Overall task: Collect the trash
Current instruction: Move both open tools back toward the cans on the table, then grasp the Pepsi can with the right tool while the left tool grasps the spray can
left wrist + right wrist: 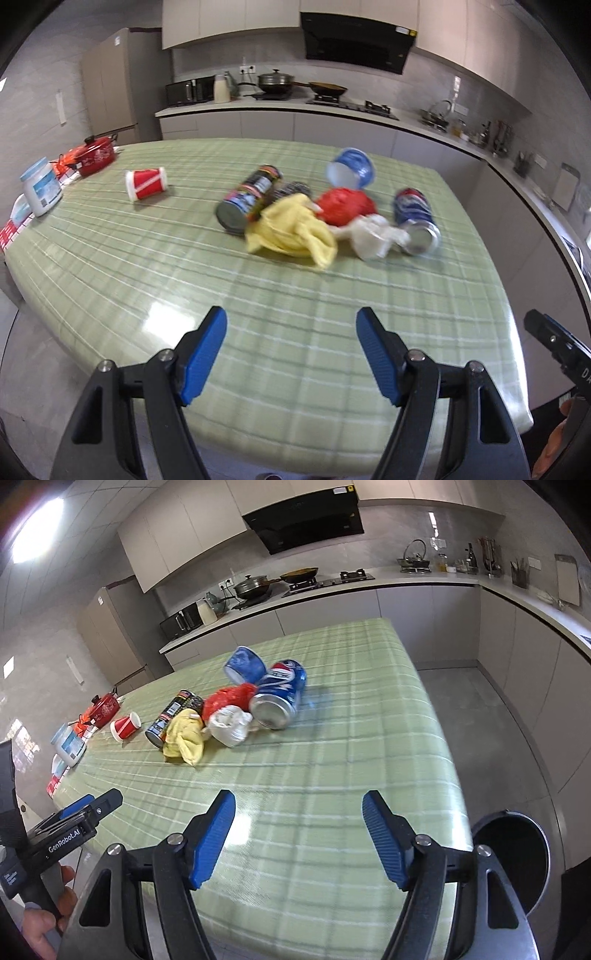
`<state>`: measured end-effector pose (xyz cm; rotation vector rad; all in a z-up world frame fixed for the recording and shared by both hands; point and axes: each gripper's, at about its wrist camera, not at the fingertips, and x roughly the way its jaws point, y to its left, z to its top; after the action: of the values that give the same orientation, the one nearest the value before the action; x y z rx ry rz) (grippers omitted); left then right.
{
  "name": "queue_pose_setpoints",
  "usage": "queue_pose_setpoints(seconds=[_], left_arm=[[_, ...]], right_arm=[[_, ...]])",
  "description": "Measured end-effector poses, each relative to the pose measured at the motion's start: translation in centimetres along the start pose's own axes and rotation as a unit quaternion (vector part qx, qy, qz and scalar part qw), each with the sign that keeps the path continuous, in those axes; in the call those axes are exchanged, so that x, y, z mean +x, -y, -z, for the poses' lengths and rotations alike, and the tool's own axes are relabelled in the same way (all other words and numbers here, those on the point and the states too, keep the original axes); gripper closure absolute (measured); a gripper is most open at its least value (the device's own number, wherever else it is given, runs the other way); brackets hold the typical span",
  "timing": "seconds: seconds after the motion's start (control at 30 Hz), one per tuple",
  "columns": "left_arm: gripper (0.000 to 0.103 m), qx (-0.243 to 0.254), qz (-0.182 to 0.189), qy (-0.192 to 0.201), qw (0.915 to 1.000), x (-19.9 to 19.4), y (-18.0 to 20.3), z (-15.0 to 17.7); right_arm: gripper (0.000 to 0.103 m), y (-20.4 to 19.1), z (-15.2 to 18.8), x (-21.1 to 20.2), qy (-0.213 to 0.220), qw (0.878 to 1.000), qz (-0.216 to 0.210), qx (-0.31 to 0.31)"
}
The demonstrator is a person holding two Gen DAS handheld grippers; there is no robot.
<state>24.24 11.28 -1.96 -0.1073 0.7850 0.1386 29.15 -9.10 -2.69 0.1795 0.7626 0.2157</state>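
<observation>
Trash lies heaped mid-table on the green checked cloth (295,350): blue cola can (279,698), yellow crumpled rag (291,230), white wad (231,723). Left gripper (291,354) and right gripper (299,840) hang over the near edge, jaws spread and empty, probably poised to reach; black bin (517,856) waits beside the table

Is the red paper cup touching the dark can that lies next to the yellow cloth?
Apart. In the left wrist view, bare green tablecloth shows between the red paper cup and the dark can. The right wrist view shows the same gap.
</observation>
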Motion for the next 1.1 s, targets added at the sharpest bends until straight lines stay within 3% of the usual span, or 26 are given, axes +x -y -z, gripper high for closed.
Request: queue_pose_setpoints(seconds=[0.33, 0.57, 0.83, 1.1], left_arm=[[0.029, -0.008, -0.027, 0.008, 0.9996, 4.1, -2.6, -5.1], [0.026, -0.004, -0.021, 0.003, 0.9998, 7.1, -3.9, -8.5], [0.025, 0.026, 0.003, -0.022, 0.9994, 13.4, -5.0, -12.5], [0.025, 0.052, 0.029, -0.056, 0.9967, 18.3, -5.7, -13.7]], right_arm=[[0.030, -2.1, -5.3, 5.3, 0.013, 1.000, -0.018, -0.014], [0.029, -3.3, -8.5, 8.5, 0.009, 1.000, -0.006, -0.018], [0.025, -3.6, -10.4, 13.6, -0.004, 0.998, 0.050, 0.021], [0.025, -3.3, -11.9, 17.6, -0.017, 0.993, 0.101, 0.052]])
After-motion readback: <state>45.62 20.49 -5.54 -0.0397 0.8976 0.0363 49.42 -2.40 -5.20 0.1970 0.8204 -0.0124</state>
